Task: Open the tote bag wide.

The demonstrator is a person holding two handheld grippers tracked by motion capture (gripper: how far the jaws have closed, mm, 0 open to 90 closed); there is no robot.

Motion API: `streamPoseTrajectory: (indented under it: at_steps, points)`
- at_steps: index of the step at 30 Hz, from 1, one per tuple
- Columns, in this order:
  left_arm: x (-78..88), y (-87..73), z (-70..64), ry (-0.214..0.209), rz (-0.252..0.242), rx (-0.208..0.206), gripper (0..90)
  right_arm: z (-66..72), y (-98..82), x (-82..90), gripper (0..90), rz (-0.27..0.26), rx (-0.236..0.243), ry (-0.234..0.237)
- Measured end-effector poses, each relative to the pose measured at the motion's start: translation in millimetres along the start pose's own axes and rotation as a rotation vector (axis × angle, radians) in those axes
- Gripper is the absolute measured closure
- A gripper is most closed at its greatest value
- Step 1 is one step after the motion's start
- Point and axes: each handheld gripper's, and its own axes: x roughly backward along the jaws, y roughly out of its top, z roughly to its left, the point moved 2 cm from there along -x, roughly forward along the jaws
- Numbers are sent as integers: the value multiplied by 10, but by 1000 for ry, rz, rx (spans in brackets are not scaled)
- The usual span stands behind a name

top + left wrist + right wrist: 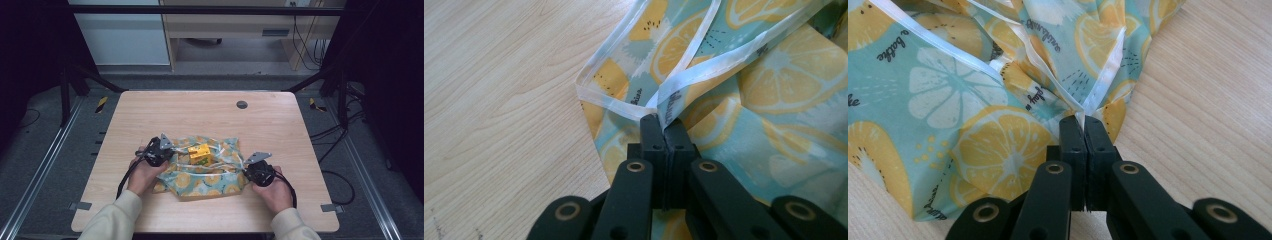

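**On the table: 2 grippers pinched the cloth's white hem**

On the near half of the wooden table (150, 107), a lemon-print cloth (210, 180) lay bunched, teal with yellow citrus slices and a white hem. A small yellow box (200, 153) sat on the cloth near its middle, partly wrapped by raised folds.

The left gripper (165, 145) was at the cloth's left edge, held in the person's left hand (142, 175). In the left gripper view its jaws were fully closed, pads together, with the white hem (664, 102) of the cloth (774, 90) caught at the very tips. Bare table (499, 100) showed to the left of the jaws there.

The right gripper (252, 162) was at the cloth's right edge, in the right hand (275, 192). In the right gripper view its jaws were likewise clamped tight, gripping a gathered bit of hem (1083, 112) at the tips; the cloth (948, 100) spread left and up from there, table wood (1208, 100) to the right.

A cable trailed from each gripper back toward the person. The 2 grippers sat well apart, the box between them. A dark round grommet (242, 104) was set in the table's far side, well clear of the cloth.
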Motion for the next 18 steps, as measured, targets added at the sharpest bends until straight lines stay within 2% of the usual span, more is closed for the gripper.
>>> streamPoseTrajectory:
  at_steps: [3, 5, 6, 7, 9, 10, 13, 15, 18]
  points:
    - [6, 1, -4, -3, 3, 6, 892, -5, -4, 7, 889, -2, -9, 1]
    - [46, 7, 8, 16, -2, 20, 834, -11, -7, 23, 852, -17, -9, -1]
    - [83, 17, 18, 26, -13, 24, 772, -14, -10, 39, 795, -26, -8, -2]
    - [134, 32, 32, 36, -29, 28, 693, -17, -10, 62, 697, -39, -19, -3]
    - [278, 73, 76, 56, -83, 44, 572, -35, 1, 142, 550, -69, -54, -23]
    - [329, 85, 93, 61, -107, 53, 514, -47, 18, 208, 484, -104, -70, -32]
    - [535, 144, 150, 31, -191, 102, 428, -92, 60, 367, 317, -179, -122, -61]
    - [669, 174, 184, 12, -235, 128, 375, -142, 88, 510, 246, -262, -161, -84]
    - [831, 162, 242, 20, -267, 148, 326, -249, 74, 650, 199, -327, -211, -139]
